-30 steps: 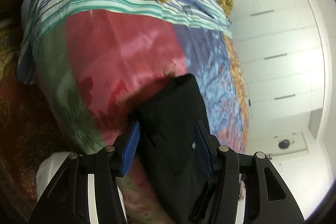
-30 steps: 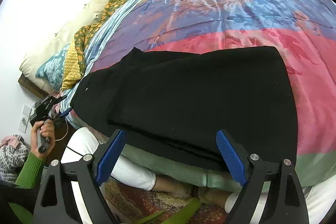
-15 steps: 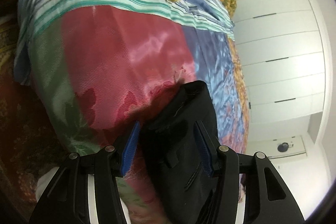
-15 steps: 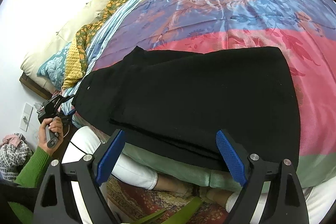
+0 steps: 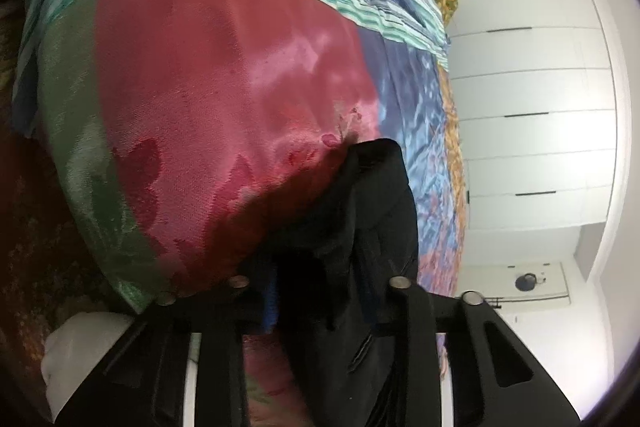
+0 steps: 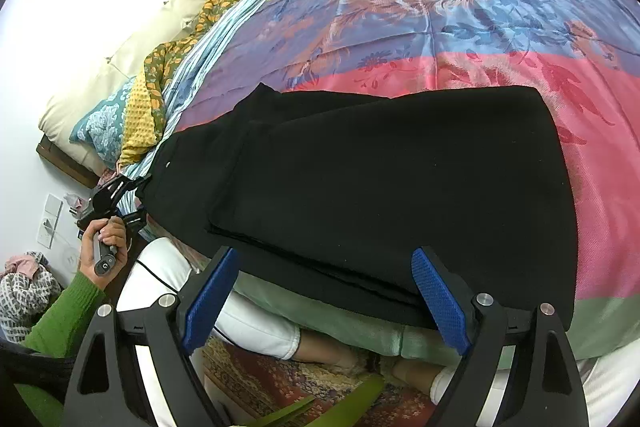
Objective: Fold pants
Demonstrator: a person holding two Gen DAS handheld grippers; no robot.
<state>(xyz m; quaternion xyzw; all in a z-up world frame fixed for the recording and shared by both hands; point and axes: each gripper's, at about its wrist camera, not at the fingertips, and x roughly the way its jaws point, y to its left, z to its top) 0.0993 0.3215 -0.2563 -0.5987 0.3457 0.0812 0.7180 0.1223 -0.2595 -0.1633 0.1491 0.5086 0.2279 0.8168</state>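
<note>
Black pants (image 6: 380, 187) lie folded lengthwise on the patchwork bedspread (image 6: 460, 19), hanging a little over the near bed edge. My right gripper (image 6: 324, 291) is open and empty, hovering just in front of the pants' near edge. My left gripper (image 5: 320, 279) is shut on the waist end of the pants (image 5: 372, 219), which bunches up between its fingers; it also shows in the right wrist view (image 6: 132, 195), held by a hand in a green sleeve at the pants' left end.
Pillows and a yellow blanket (image 6: 140, 115) lie at the head of the bed. White wardrobe doors (image 5: 532, 107) stand beyond the bed. The person's legs in white trousers (image 6: 240, 315) and a patterned rug (image 6: 280, 387) are below the bed edge.
My left gripper has closed on the waist end of the pants, and the cloth has bunched up between its fingers. The right gripper has stayed open in place.
</note>
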